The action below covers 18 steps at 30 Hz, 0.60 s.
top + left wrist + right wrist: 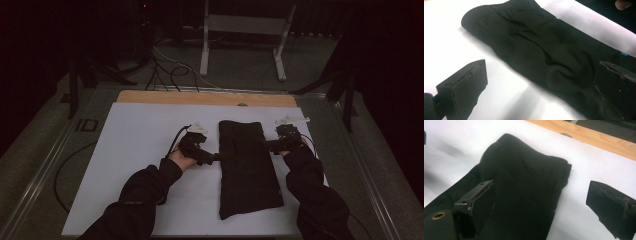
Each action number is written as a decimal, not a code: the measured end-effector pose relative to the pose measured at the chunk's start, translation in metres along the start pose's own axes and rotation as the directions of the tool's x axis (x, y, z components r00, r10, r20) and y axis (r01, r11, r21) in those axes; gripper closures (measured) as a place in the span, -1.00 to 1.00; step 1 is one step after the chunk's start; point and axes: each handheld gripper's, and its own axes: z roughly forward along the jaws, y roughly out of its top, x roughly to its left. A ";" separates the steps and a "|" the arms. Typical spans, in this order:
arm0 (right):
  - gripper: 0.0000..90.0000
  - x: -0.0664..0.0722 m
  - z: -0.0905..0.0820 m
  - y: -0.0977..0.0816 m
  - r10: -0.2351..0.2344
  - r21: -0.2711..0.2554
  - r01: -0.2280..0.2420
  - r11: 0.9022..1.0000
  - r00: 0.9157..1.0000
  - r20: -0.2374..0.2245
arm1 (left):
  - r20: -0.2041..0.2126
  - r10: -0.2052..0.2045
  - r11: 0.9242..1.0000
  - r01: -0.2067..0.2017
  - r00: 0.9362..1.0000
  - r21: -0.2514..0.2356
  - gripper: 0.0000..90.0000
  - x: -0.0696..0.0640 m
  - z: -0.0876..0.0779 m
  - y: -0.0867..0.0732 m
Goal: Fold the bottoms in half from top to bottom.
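Note:
A black folded garment (247, 167) lies lengthwise on the white sheet (140, 130) in the middle of the table. My left gripper (217, 156) is at the garment's left edge. In the left gripper view the left gripper (539, 95) is open, with one jaw over the white sheet and the other over the black garment (544, 47). My right gripper (267, 145) is at the garment's right edge. The right gripper (544, 205) is open too; its left jaw lies against the garment (524, 182) and its right jaw is over the sheet. Neither holds the cloth.
A wooden table edge (205, 97) runs along the far side of the sheet. Beyond it, a metal stand (245, 25) and loose cables (170, 70) are on the dark floor. Bare white sheet lies left of the garment and in front of it.

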 end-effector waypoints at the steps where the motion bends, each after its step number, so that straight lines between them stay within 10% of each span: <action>1: -0.81 -0.001 0.001 0.001 0.000 0.006 0.000 1.000 1.000 -0.001 | -0.004 0.000 1.000 0.000 1.000 -0.002 -1.00 0.002 0.001 0.001; 18: -0.81 -0.020 0.025 0.008 0.029 0.001 -0.029 1.000 0.999 0.014 | -0.061 -0.071 0.997 0.073 0.996 0.028 -1.00 0.031 0.031 0.015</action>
